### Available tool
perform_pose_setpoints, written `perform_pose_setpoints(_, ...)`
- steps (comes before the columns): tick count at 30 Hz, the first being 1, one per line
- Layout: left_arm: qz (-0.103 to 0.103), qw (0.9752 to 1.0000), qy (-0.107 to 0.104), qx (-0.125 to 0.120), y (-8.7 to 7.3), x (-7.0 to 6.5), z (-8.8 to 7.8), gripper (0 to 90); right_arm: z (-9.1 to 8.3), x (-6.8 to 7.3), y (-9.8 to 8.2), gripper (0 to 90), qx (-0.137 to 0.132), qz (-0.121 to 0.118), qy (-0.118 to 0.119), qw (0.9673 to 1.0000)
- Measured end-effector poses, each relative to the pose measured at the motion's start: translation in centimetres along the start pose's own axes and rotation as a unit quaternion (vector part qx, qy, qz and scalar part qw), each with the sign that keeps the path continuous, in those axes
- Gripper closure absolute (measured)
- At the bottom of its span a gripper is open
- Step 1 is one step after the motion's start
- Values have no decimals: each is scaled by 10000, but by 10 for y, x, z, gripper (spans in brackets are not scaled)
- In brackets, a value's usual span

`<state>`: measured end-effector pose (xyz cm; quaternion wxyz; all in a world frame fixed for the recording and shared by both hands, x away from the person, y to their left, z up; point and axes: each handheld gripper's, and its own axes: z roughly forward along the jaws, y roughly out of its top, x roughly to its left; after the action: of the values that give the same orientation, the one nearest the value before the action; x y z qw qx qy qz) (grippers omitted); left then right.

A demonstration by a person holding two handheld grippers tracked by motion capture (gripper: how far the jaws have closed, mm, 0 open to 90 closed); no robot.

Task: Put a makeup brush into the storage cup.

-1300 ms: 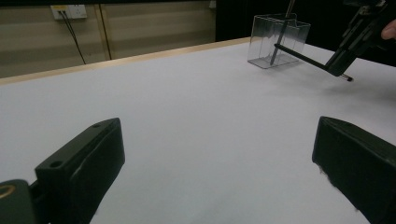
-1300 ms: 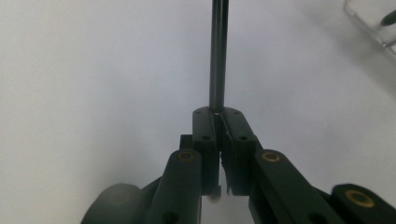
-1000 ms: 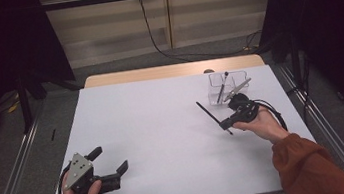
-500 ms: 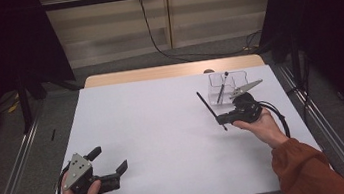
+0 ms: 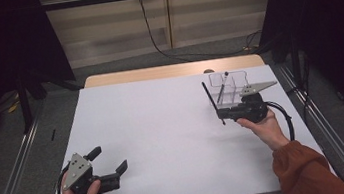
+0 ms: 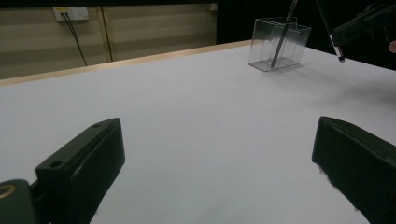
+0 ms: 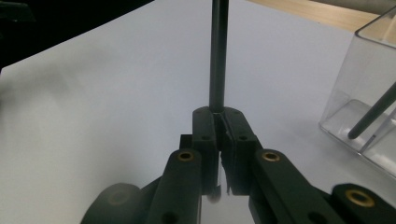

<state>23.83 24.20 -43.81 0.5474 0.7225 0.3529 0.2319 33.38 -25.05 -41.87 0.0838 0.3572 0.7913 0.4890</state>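
Note:
My right gripper (image 5: 224, 116) is shut on a thin black pen (image 5: 210, 99), gripped near its lower end, with the shaft rising up and away above the white table (image 5: 164, 128). In the right gripper view the jaws (image 7: 223, 126) pinch the pen (image 7: 218, 56). Just right of it stands a clear plastic box (image 5: 232, 89) that holds another dark pen (image 5: 223, 82). Near the front left corner my left gripper (image 5: 108, 160) rests open with nothing between its jaws (image 6: 219, 158).
The clear box (image 6: 278, 44) stands near the far right of the table. A wooden strip (image 5: 171, 71) runs along the far edge. Metal rails (image 5: 17, 162) flank both sides. A black cable (image 5: 286, 117) trails from the right gripper.
The right gripper has shifted slightly toward the clear box, and the pen in it now stands steeper. The left gripper has stayed put.

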Motion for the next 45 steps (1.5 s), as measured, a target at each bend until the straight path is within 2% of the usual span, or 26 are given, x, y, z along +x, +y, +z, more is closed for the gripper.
perform_pose_setpoints(6,-29,10000,-32,-38,1,0,-1,25,-3,0,-5,841,-225,37,-41,9997)
perform_pose_setpoints(7,-30,10000,-39,-32,1,0,-1,26,-3,0,-6,841,-232,96,4,9997)
perform_pose_setpoints(14,-37,10000,-57,-54,1,-1,-1,31,-8,10,-5,841,-280,5,162,9995)
perform_pose_setpoints(30,-16,10000,-54,-41,1,-1,-1,26,1,38,-1,841,-105,-326,695,9970)
perform_pose_setpoints(45,-5,10000,-41,-13,0,-1,0,25,12,58,3,841,45,-591,1166,9914)
